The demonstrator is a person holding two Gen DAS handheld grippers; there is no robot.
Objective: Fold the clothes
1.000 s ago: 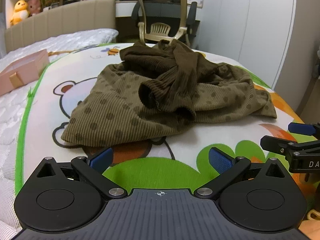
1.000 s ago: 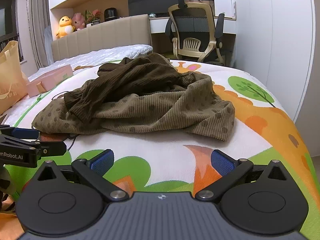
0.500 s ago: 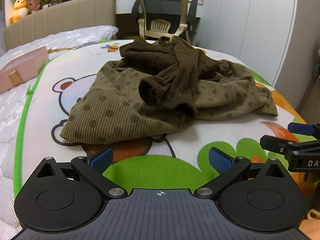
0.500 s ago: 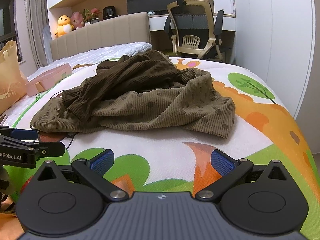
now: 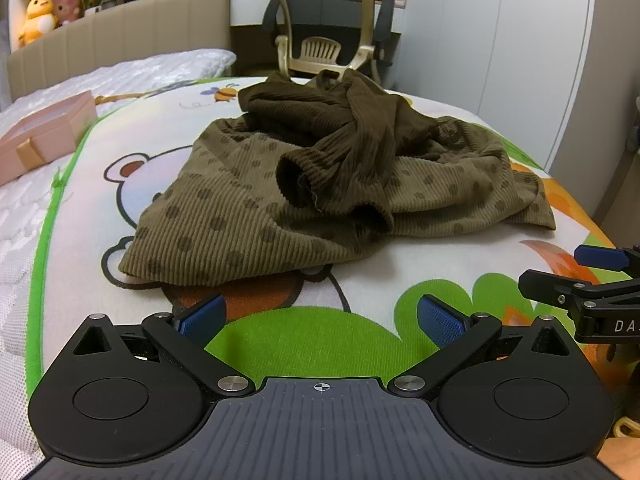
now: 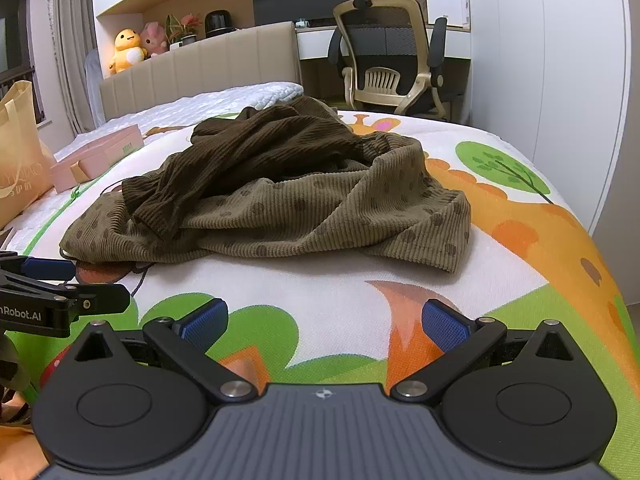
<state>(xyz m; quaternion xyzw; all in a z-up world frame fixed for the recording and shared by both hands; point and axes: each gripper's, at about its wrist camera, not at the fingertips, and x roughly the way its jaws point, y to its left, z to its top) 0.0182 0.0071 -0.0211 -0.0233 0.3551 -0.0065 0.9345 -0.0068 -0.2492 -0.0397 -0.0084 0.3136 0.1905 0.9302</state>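
Bedding with cartoon animals, the play mat [image 5: 348, 344], fills both my views. Heaped on its middle lies the brown garment [image 5: 320, 184], a dark ribbed sleeve [image 5: 344, 160] flopped over the dotted part. My left gripper [image 5: 320, 316] and right gripper [image 6: 325, 322] both hover short of it, fingers spread apart, holding nothing.

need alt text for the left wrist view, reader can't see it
A crumpled brown garment with a polka-dot body and darker sleeves lies on a cartoon-print play mat. The open left gripper hovers short of it, empty; the right gripper shows at the right edge.
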